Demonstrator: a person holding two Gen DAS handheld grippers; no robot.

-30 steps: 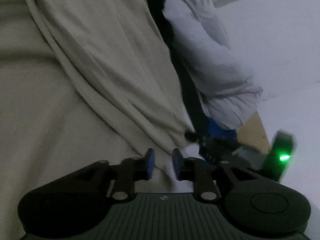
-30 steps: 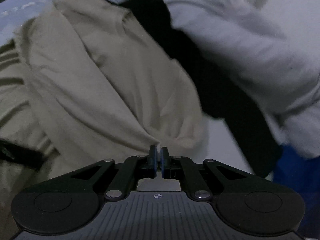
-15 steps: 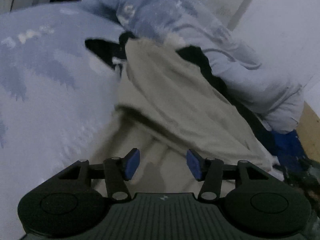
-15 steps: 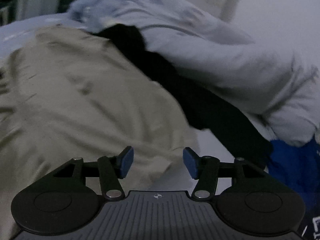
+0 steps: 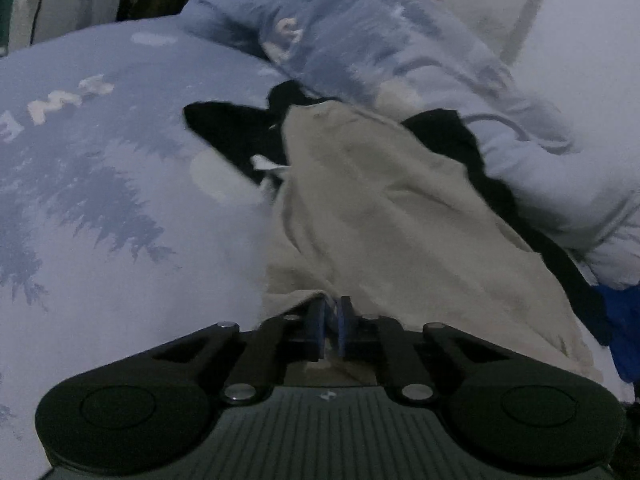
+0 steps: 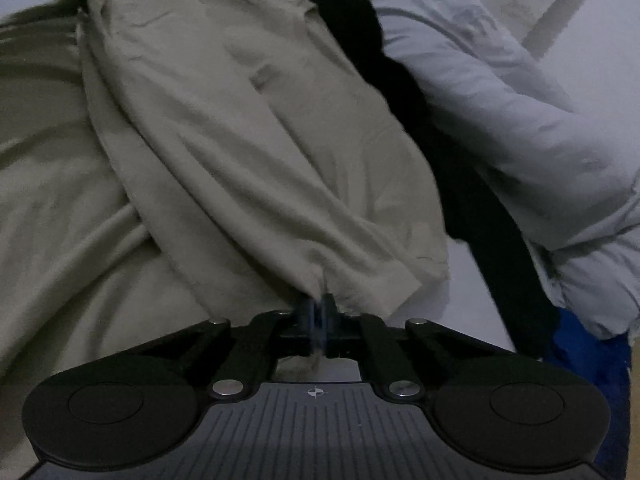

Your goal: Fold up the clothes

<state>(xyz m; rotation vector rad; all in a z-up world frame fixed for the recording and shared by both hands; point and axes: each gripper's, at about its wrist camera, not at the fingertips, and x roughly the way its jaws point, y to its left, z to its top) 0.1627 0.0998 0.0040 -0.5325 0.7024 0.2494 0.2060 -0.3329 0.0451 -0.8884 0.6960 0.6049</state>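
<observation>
Black garment [image 5: 236,136]: mostly hidden beneath the beige garment [image 5: 384,216]; only strips show at 11 and 2 o'clock of it. Blue item [image 6: 588,360]: cut off at the 4 o'clock edge, type indeterminate. Beige garment's outline: cut off at the right wrist view's 9 o'clock edge. Print on the bedding [image 5: 92,184]: blurred.

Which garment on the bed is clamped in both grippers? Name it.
The beige cotton garment: both the left gripper and right gripper pinch its edge; the black garment lies free.
</observation>
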